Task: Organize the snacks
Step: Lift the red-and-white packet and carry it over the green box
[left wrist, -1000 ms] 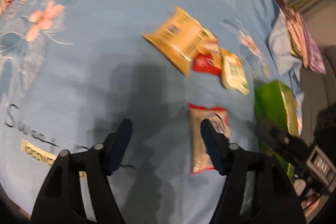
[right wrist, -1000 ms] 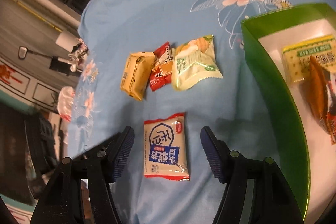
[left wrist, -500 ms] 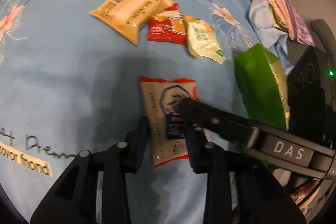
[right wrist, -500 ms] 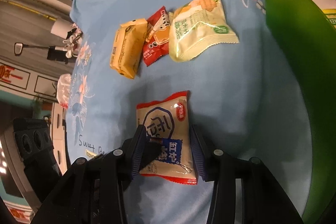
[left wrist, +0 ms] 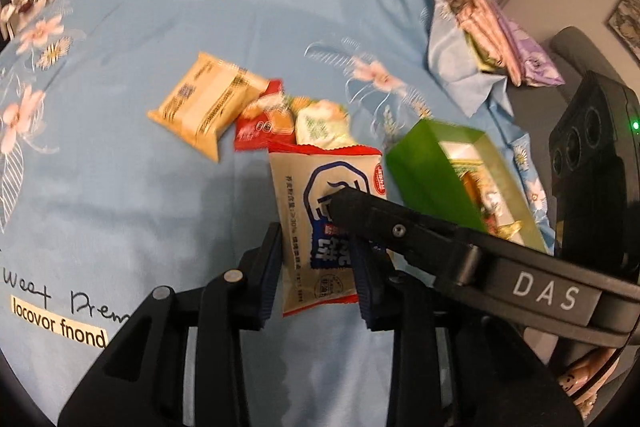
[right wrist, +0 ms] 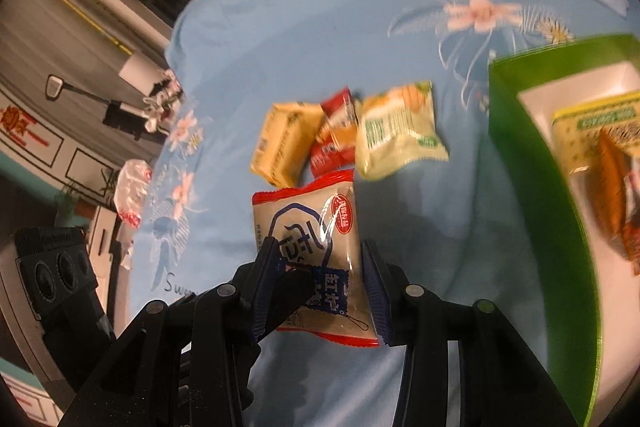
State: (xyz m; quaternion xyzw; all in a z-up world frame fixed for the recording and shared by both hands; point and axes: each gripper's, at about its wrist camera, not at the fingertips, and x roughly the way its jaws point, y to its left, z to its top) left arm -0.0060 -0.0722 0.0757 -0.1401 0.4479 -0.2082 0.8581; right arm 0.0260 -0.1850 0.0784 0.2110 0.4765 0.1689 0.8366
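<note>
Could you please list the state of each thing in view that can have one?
Left gripper: shut on the white packet.
Right gripper: shut on the same packet.
White packet: sealed, gripped by both.
Green box: open, snacks inside.
Yellow, red, pale green packets: sealed, lying on the cloth.

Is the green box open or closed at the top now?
Open. The green box shows its white inside from above, and snack packets lie in it; no lid is visible.

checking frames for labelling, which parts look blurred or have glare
Left wrist view: the far pink and purple packets are motion-smeared, while the beige red-edged snack packet reads sharp. Right wrist view: glare streaks that packet's film; the green cardboard box is smeared.
</note>
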